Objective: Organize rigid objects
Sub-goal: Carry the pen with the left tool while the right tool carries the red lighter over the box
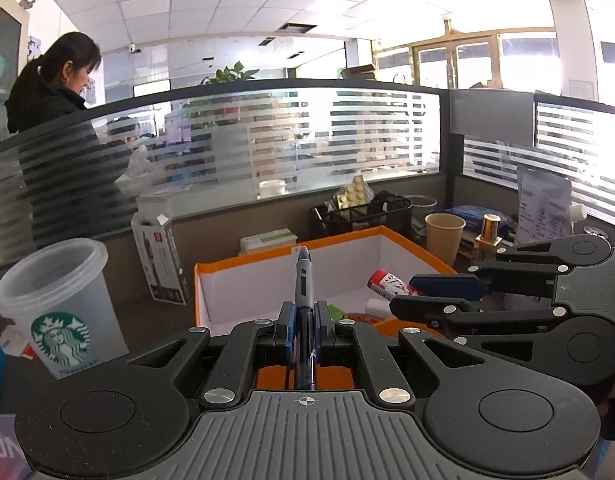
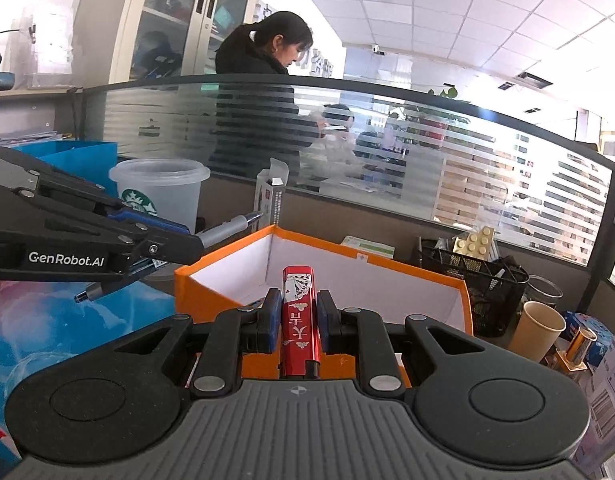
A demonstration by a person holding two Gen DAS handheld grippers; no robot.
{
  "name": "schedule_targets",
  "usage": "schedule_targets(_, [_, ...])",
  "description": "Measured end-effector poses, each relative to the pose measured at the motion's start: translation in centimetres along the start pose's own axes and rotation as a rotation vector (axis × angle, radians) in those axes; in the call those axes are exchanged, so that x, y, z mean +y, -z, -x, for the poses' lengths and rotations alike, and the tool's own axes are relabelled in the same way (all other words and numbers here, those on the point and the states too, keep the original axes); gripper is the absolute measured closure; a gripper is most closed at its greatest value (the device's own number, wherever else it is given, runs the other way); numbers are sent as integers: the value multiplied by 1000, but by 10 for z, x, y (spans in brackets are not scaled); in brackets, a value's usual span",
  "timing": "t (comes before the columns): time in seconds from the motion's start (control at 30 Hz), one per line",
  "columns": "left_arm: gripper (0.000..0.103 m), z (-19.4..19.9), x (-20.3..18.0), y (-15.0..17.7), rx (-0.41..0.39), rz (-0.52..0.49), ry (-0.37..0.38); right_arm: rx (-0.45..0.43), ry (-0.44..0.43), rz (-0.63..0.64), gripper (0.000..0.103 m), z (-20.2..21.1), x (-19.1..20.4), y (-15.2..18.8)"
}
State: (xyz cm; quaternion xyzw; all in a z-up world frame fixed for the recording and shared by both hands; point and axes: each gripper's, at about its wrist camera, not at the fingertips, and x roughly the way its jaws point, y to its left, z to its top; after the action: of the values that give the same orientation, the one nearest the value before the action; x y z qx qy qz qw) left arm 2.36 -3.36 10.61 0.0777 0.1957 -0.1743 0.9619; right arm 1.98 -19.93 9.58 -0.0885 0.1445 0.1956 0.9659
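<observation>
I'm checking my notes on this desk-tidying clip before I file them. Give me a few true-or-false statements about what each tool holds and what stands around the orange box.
1. The left tool is shut on a pen. True.
2. The right tool is open, holding nothing. False: it is shut on a red lighter printed with playing cards.
3. The orange box has white inner walls. True.
4. The Starbucks cup lies on its side. False: it stands upright.
5. The paper cup stands inside the orange box. False: it stands outside, beside the black mesh organizer.
</observation>
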Motion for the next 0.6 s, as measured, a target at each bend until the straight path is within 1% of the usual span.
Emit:
schedule_targets(0.17, [96, -18, 1, -11, 2, -13, 7, -1, 11, -9, 86, -13, -10, -7])
schedule_targets(0.6, [96, -72, 17, -28, 29, 20, 23, 7, 31, -61, 86, -56, -45, -22])
